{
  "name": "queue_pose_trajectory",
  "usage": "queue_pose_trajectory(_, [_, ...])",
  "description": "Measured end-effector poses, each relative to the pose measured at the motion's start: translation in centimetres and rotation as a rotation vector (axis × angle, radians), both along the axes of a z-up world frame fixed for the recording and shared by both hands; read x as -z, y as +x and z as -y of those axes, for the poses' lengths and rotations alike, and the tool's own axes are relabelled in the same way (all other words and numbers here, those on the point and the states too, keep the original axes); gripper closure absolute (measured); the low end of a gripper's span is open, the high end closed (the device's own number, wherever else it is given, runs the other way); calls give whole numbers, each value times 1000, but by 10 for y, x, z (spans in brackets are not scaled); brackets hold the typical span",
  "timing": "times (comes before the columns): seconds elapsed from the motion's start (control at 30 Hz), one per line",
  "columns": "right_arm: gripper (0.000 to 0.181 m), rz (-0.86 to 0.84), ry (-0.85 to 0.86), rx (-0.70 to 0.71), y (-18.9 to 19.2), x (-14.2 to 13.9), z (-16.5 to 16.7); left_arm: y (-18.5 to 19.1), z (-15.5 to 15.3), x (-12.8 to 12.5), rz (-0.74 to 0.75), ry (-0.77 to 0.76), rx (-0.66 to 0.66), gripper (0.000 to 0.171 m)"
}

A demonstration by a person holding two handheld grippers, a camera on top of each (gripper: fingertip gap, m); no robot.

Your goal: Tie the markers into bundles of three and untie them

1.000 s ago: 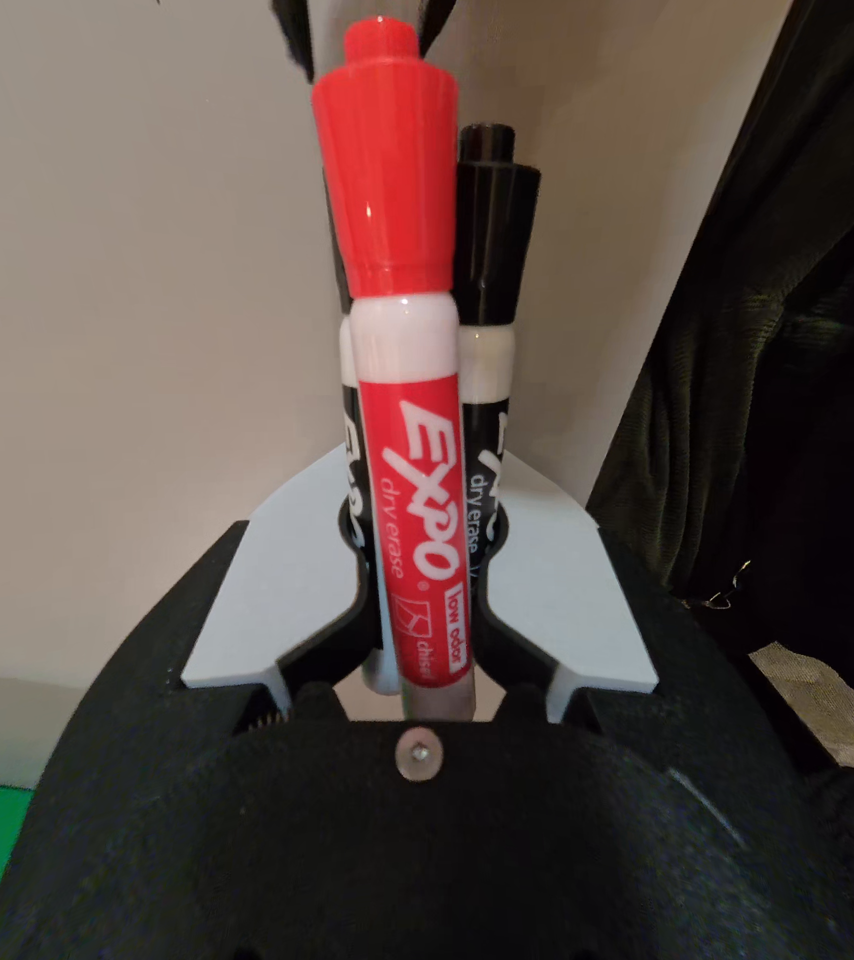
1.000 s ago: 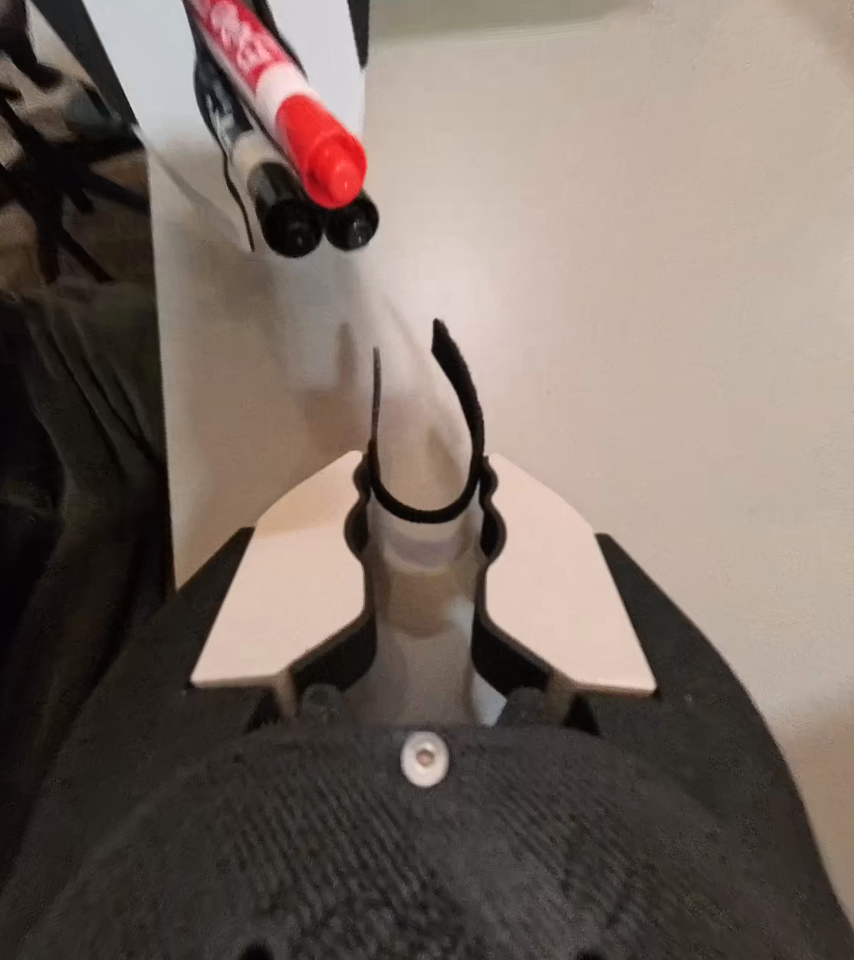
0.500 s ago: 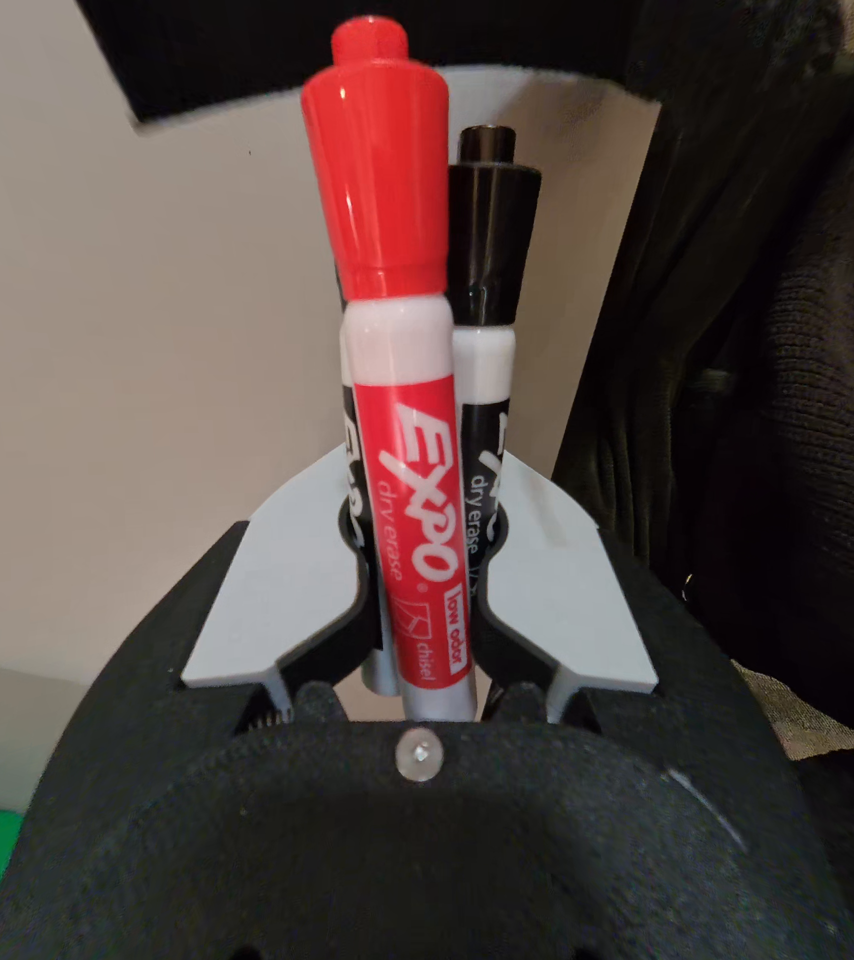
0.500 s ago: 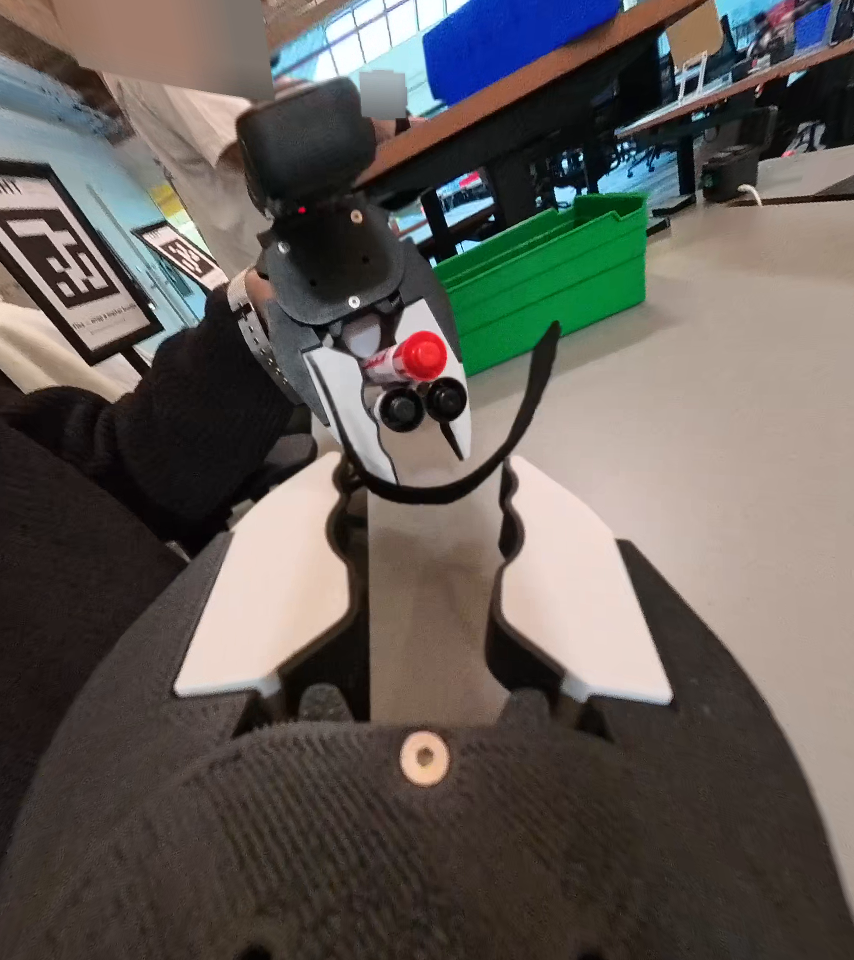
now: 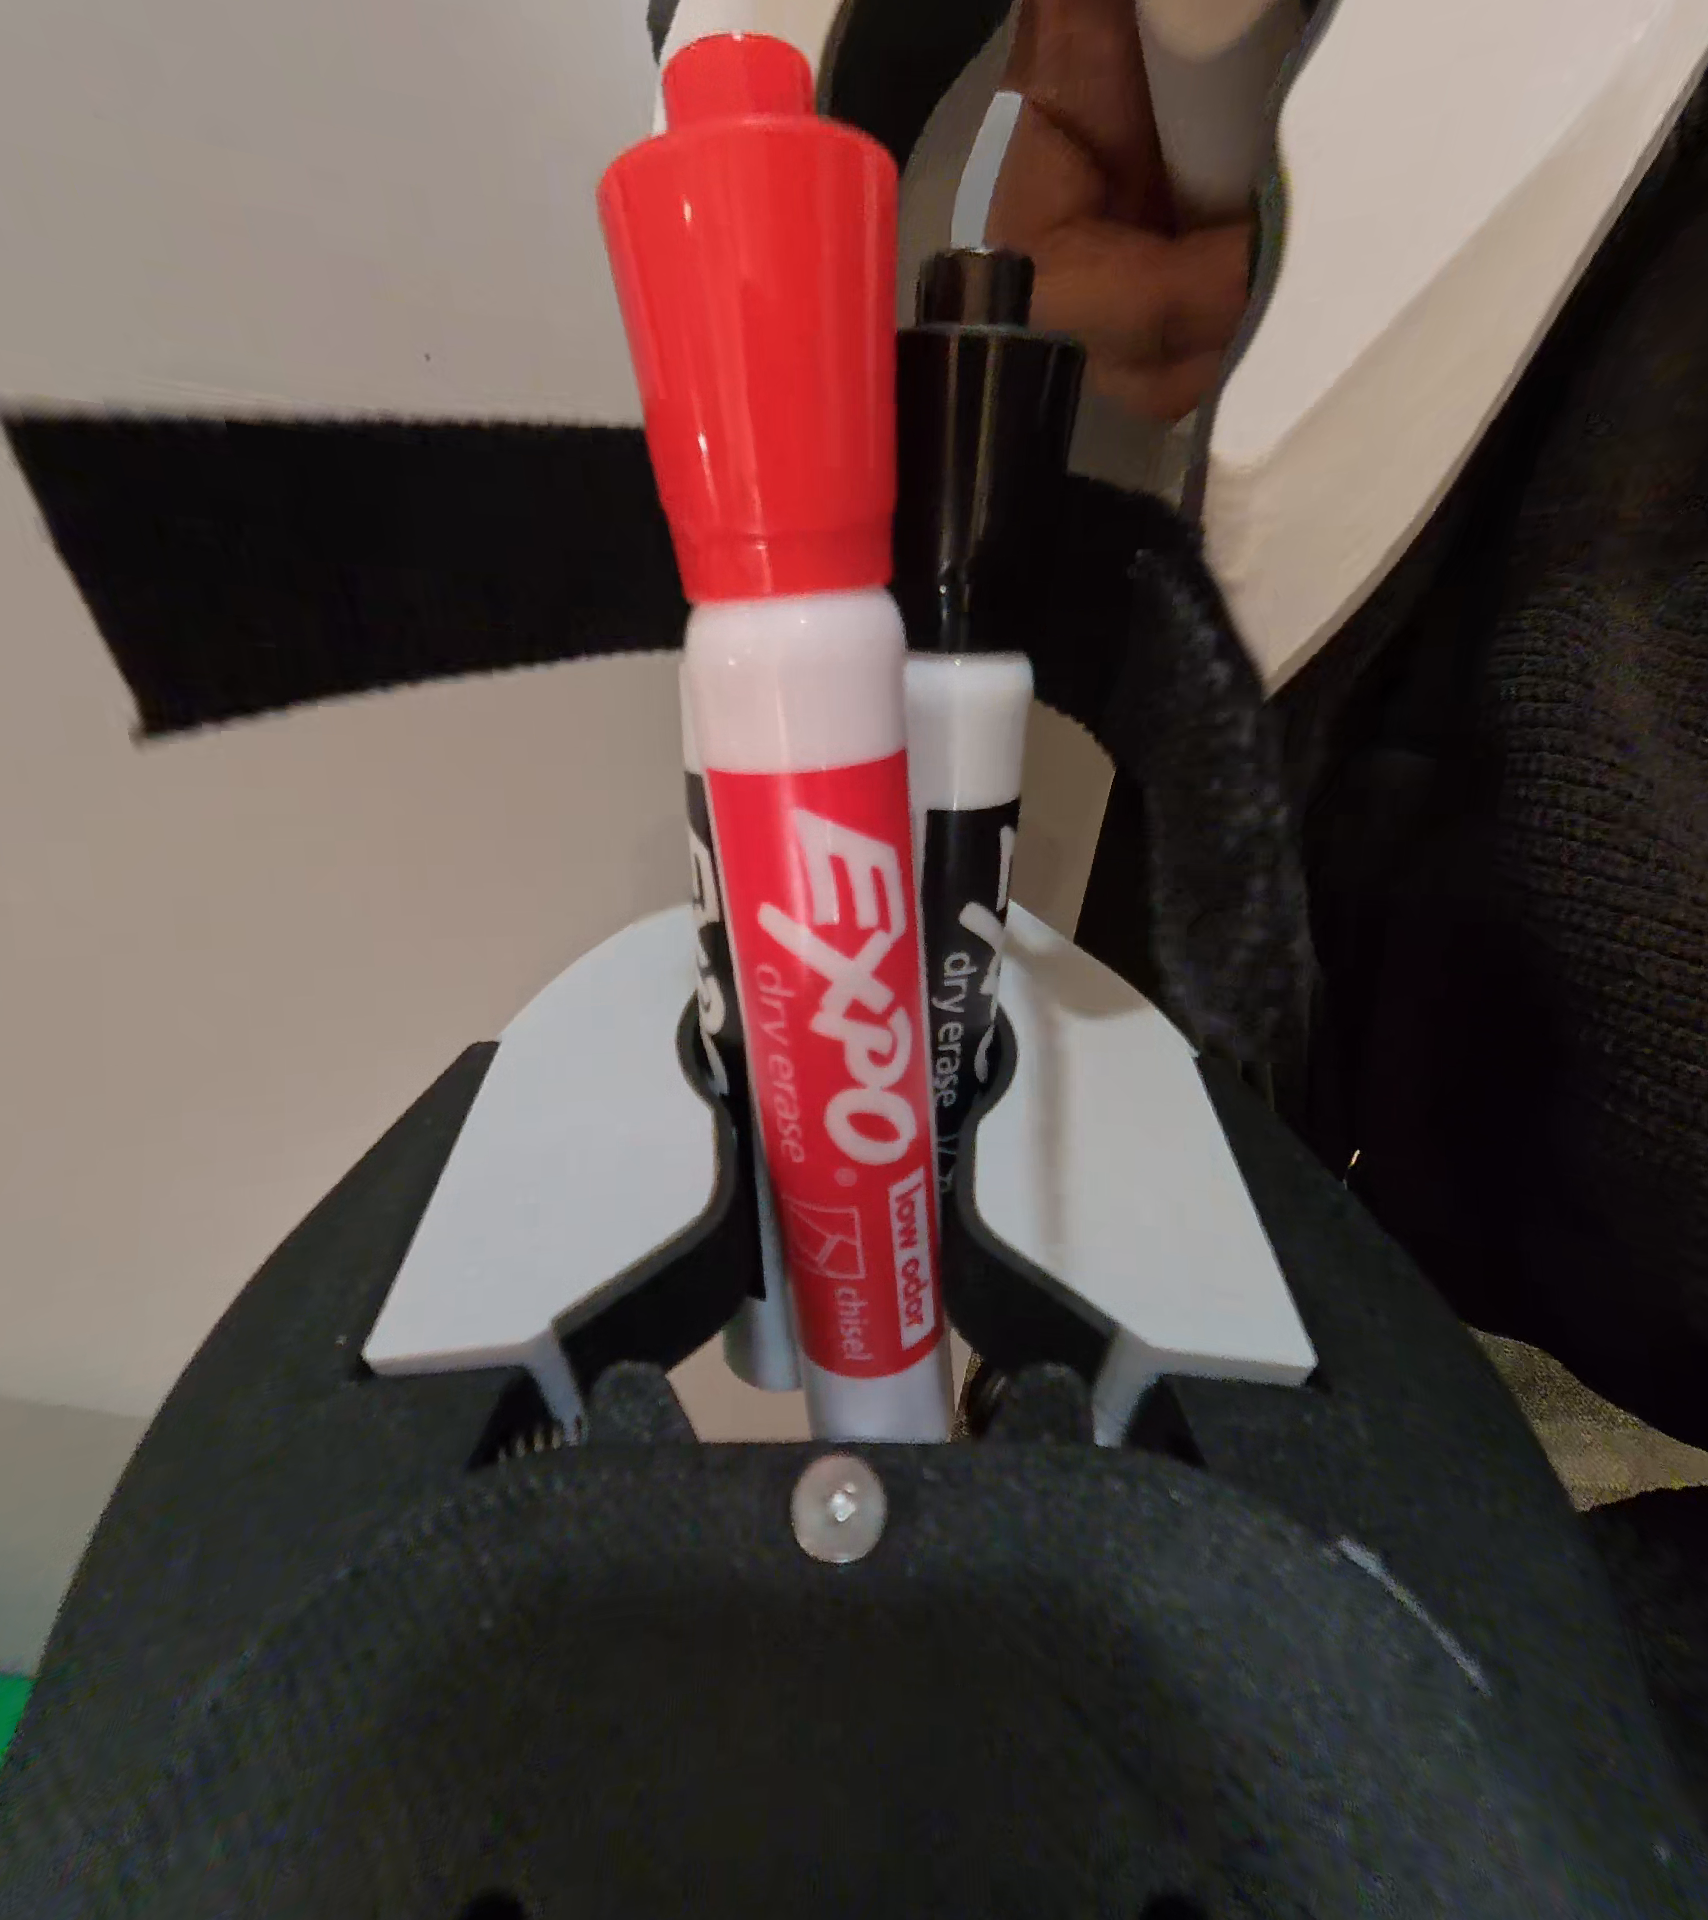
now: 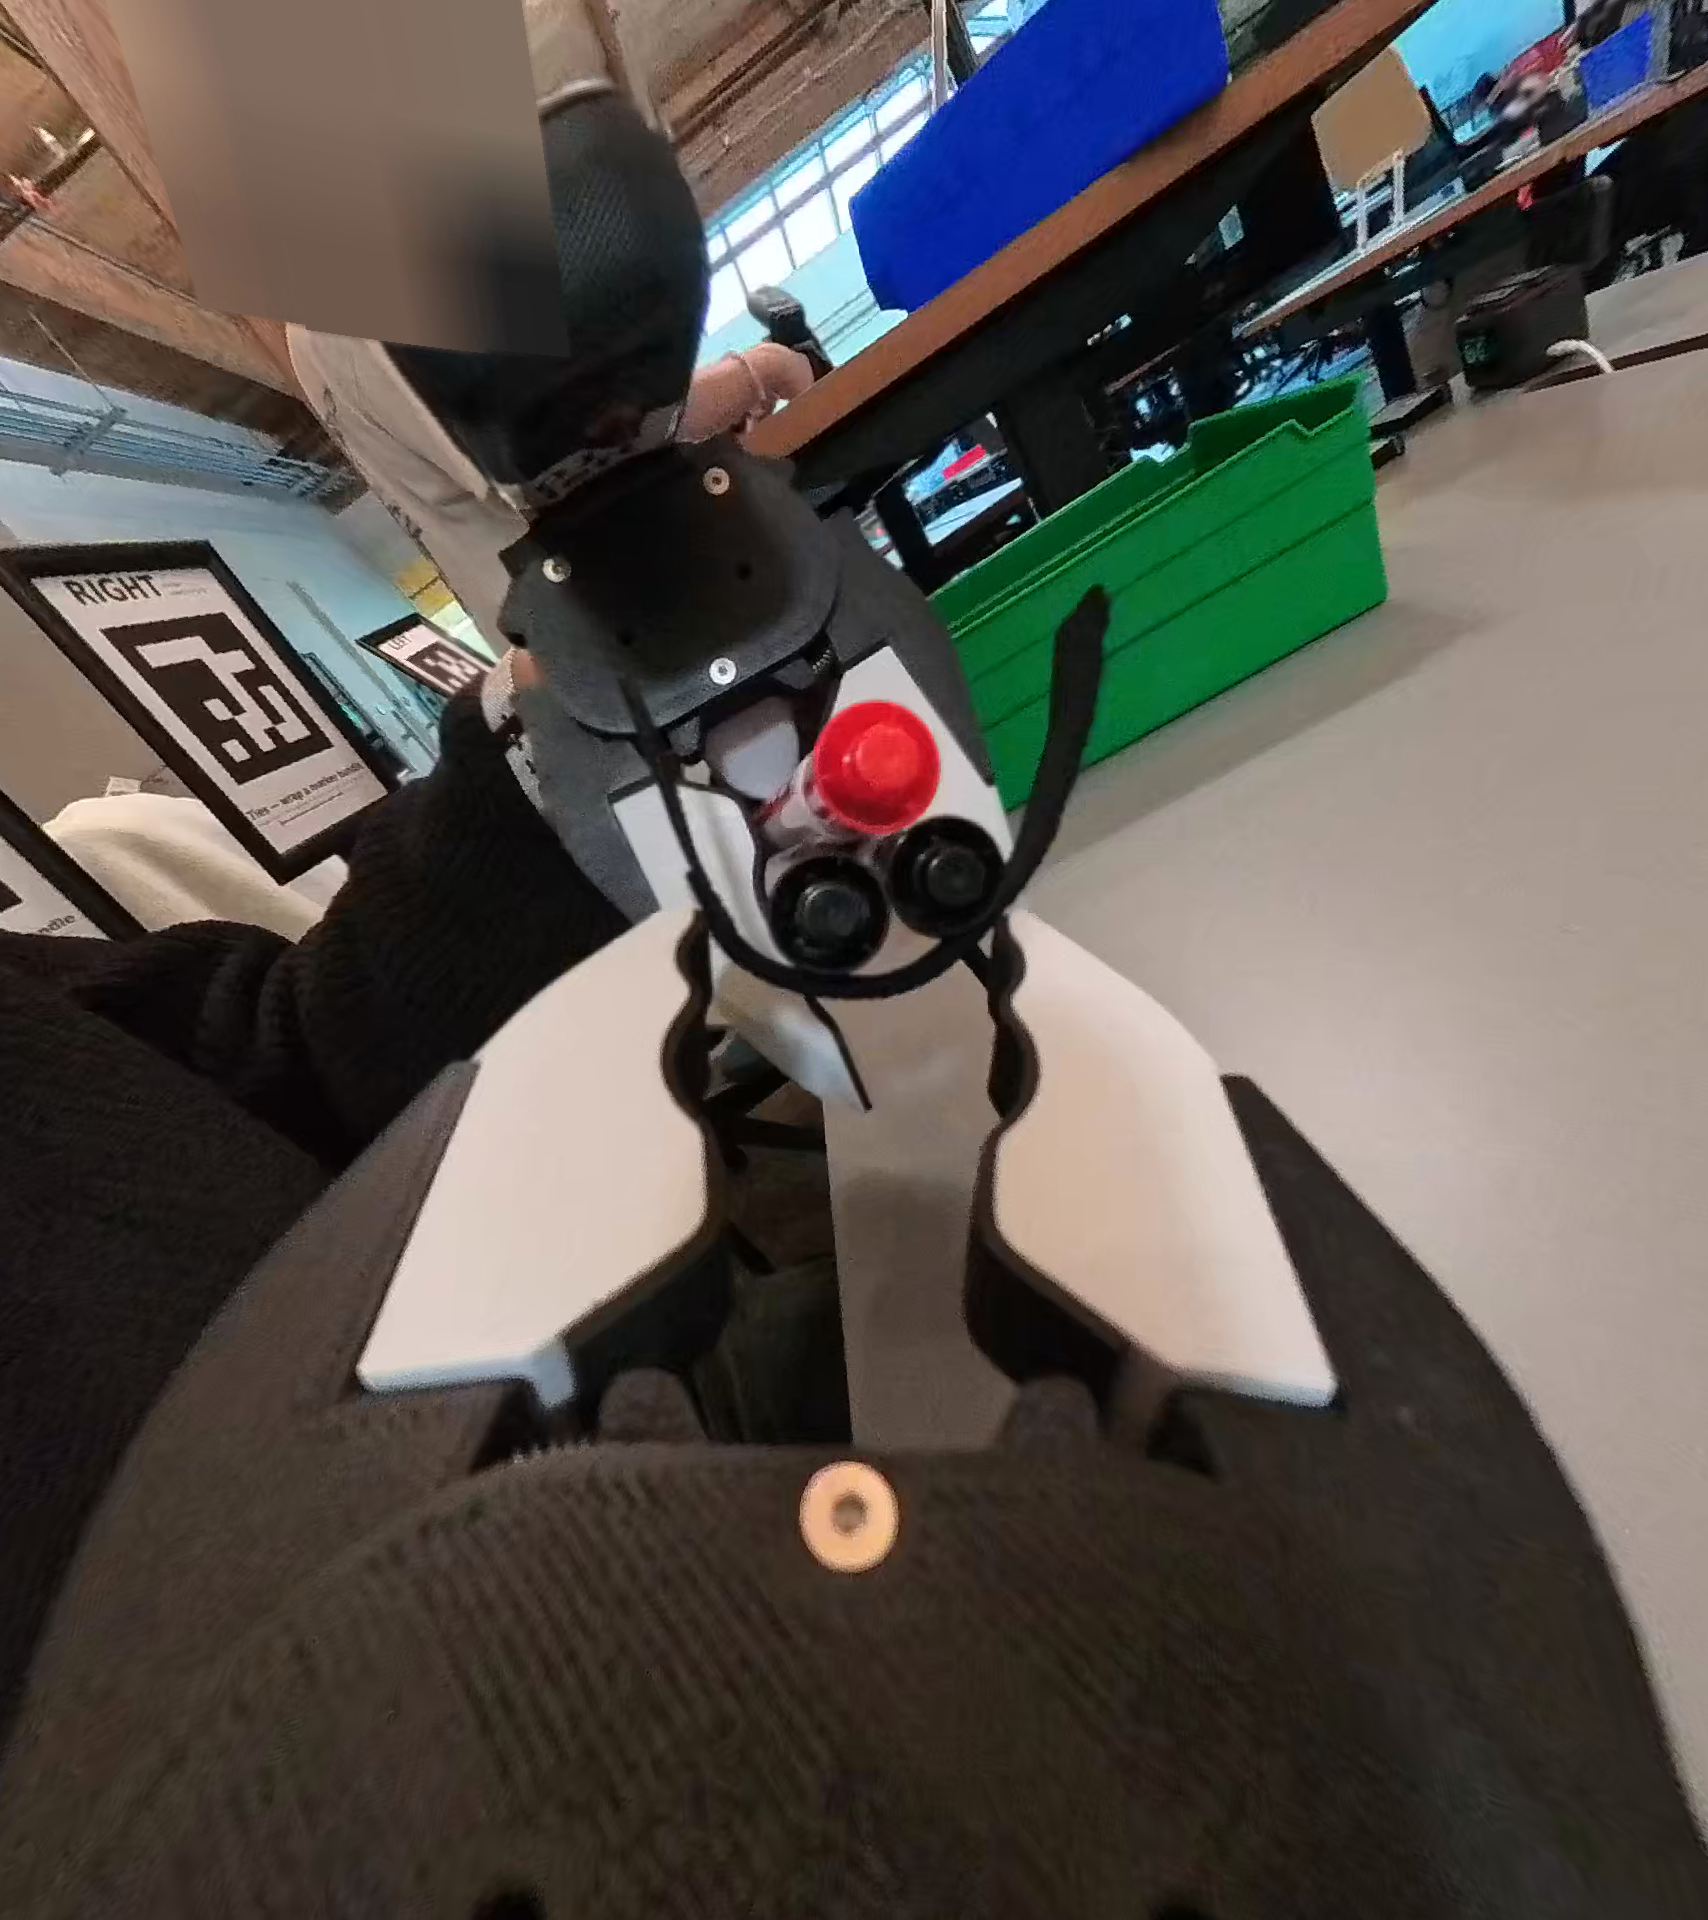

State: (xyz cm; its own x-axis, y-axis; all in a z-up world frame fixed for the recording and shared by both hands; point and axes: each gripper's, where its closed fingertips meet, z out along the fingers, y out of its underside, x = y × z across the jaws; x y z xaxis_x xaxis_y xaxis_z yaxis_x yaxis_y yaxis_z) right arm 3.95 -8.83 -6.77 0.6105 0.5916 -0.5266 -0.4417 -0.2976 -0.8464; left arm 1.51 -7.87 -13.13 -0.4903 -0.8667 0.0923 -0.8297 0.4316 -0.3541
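Red-capped and two black-capped plastic markers [image 5: 819,935] are pinched by left gripper [image 5: 845,1049] jaws; black fabric strap [image 6: 860,982] spans right gripper [image 6: 845,1023] jaws, ends at 11 and 1 o'clock. Risk: strap slips off markers if pulled w/ slack.

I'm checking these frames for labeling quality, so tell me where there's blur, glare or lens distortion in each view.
Left wrist view: the red marker is sharp with glare streaks on its cap; the black strap behind it is motion-blurred. Right wrist view: wide-angle bending tilts the green bin and desks; the left gripper and markers are slightly soft.
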Motion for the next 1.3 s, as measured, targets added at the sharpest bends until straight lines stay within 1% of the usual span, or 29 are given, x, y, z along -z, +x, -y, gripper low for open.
queue_pose_trajectory(0.17, [129, 58, -12, -22, -2, 4, 1, 1, 6, 4, -17, -2, 20, 129])
queue_pose_trajectory(0.37, [125, 52, 2, -33, 4, -1, 3, 2, 14, 10, -39, 4, 45, 129])
queue_pose_trajectory(0.4, [126, 52, 5, -31, 5, -2, 3, 2, 15, 11, -43, 4, 48, 129])
queue_pose_trajectory(0.53, [138, 104, 12, -29, 8, -1, 5, 2, 19, 15, -55, 3, 58, 128])
queue_pose_trajectory(0.83, [146, 280, 53, -28, 6, 6, 10, 1, 25, 22, -87, -1, 76, 128])
queue_pose_trajectory(1.03, [153, 321, 67, -29, 7, 5, 12, 2, 29, 26, -100, 2, 89, 128])
queue_pose_trajectory(1.17, [154, 352, 66, -35, 7, 7, 14, 1, 30, 28, -108, 1, 91, 128])
queue_pose_trajectory(1.3, [157, 413, 82, -36, 6, 9, 15, -1, 31, 31, -128, 0, 90, 128])
